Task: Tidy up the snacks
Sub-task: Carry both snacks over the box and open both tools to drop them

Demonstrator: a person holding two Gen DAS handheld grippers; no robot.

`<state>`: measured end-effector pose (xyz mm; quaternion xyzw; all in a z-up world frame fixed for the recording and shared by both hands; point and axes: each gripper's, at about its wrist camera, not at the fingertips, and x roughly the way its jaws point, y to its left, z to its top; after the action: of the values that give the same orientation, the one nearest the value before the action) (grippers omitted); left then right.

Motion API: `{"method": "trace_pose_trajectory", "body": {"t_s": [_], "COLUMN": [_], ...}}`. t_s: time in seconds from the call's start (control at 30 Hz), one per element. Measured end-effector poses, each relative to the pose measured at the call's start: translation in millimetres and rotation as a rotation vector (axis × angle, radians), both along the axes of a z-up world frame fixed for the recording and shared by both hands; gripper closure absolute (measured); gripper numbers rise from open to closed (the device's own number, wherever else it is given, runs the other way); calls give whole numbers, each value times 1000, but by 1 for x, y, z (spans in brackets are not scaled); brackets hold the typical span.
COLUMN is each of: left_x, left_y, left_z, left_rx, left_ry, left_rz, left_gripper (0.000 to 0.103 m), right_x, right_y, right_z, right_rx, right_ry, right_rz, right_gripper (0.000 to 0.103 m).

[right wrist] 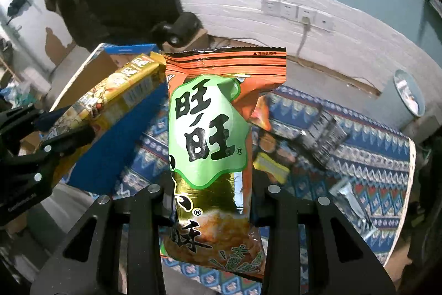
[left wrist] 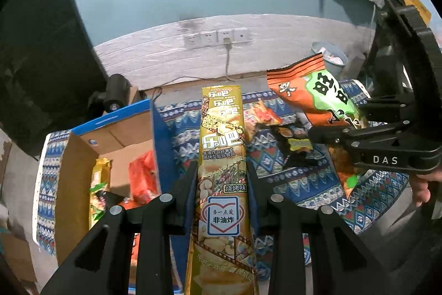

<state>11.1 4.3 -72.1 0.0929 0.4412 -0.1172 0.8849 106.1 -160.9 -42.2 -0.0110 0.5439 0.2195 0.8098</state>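
Note:
My left gripper (left wrist: pixel 222 179) is shut on a long gold snack pack (left wrist: pixel 222 145) and holds it upright above the table, just right of the open cardboard box (left wrist: pixel 121 140). The box holds a gold-green pack (left wrist: pixel 98 190) and an orange-red pack (left wrist: pixel 143 179). My right gripper (right wrist: pixel 211 192) is shut on an orange and green rice-cracker bag (right wrist: pixel 207 129), lifted off the table. In the left wrist view that bag (left wrist: pixel 320 98) and right gripper (left wrist: pixel 339 136) are at the right. In the right wrist view the gold pack (right wrist: pixel 116 96) and left gripper (right wrist: pixel 52 140) are at the left.
A blue patterned cloth (left wrist: pixel 301 184) covers the table. Loose snacks lie on it: a dark pack (left wrist: pixel 295 145), a yellow pack (right wrist: pixel 269 166), a black-and-white pack (right wrist: pixel 323 137), a silver sachet (right wrist: pixel 350 203). A blue bowl (right wrist: pixel 408 93) and wall sockets (left wrist: pixel 215 38) are behind.

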Motion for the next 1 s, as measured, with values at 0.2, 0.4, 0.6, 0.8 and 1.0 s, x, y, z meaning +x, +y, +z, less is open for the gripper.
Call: {"method": "trace_pose_trajectory", "body": {"t_s": [0.2,0.4,0.6,0.8,1.0], "left_x": [-1,0,3,5,8], "left_y": [30,58,88,116,146], "left_z": [1,-1,-7,-10,-18], "left_rx": [-31,-35,-35,-41,-50], "left_ry": [0,-7,-4,0,19], "left_rz": [49,104,160,213,280], "left_gripper": [71,71,71,71,71], "right_x": [7,14,20,26,31], "right_y": [33,69,103,134,164], "right_z": [-1,-1,-3,-4,-5], "right_rx": [3,12,17,26,37], "right_ry": [1,1,1,3,9], "right_rz": [54,105,151,186,214], "right_gripper": [68,68,68,68,68]}}
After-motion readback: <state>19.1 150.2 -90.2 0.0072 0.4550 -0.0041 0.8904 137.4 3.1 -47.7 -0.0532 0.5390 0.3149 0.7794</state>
